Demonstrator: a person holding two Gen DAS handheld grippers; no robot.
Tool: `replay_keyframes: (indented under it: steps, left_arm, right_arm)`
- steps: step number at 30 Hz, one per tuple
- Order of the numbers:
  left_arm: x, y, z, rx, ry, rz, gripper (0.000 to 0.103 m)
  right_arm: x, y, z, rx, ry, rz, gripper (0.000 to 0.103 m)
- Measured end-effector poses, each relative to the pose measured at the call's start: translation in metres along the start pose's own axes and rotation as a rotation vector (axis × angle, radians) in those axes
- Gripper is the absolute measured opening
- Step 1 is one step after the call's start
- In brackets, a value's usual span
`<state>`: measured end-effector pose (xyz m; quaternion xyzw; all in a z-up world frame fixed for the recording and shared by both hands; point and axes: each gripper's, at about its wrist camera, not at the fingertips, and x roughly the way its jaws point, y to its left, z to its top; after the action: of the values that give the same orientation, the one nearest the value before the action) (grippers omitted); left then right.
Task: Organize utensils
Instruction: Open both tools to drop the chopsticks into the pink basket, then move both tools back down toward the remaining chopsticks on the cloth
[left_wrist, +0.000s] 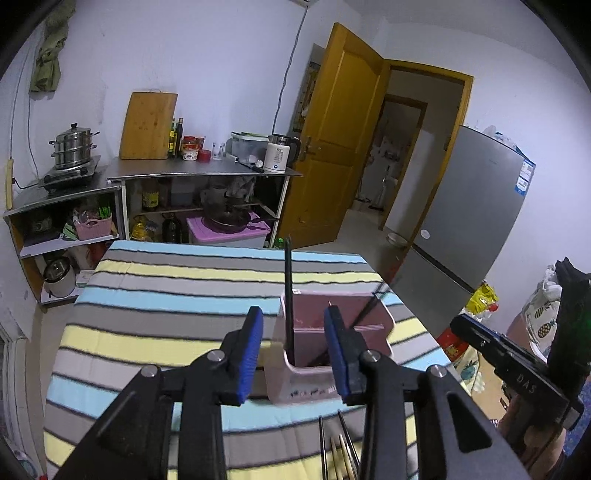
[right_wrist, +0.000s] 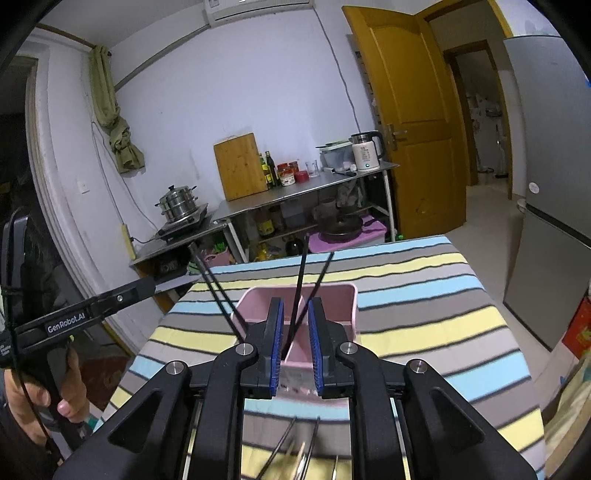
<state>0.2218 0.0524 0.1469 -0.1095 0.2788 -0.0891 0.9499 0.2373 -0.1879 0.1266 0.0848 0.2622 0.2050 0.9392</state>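
A pink utensil holder stands on the striped tablecloth; it also shows in the right wrist view. Black chopsticks stand in it, and in the right wrist view several black chopsticks lean out of it. My left gripper is open, its fingers either side of the holder's near end. My right gripper is open and empty, just in front of the holder with chopsticks showing between its pads. Loose metal utensils lie on the cloth near me; they also show in the right wrist view.
A steel counter with a cutting board, bottles and a kettle stands behind the table. A steamer pot sits at left. A grey fridge and an open yellow door are at right.
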Motion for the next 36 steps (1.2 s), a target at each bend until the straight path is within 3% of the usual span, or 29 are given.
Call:
replay_keyframes:
  steps: [22, 36]
  left_arm:
    - [-0.069, -0.041, -0.111, 0.069, -0.007, -0.036, 0.036]
    - [-0.052, -0.046, -0.142, 0.071, 0.065, -0.054, 0.036]
  right_arm:
    - [-0.072, 0.015, -0.089, -0.028, 0.040, -0.041, 0.014]
    - [-0.066, 0.008, -0.120, -0.007, 0.101, -0.041, 0.014]
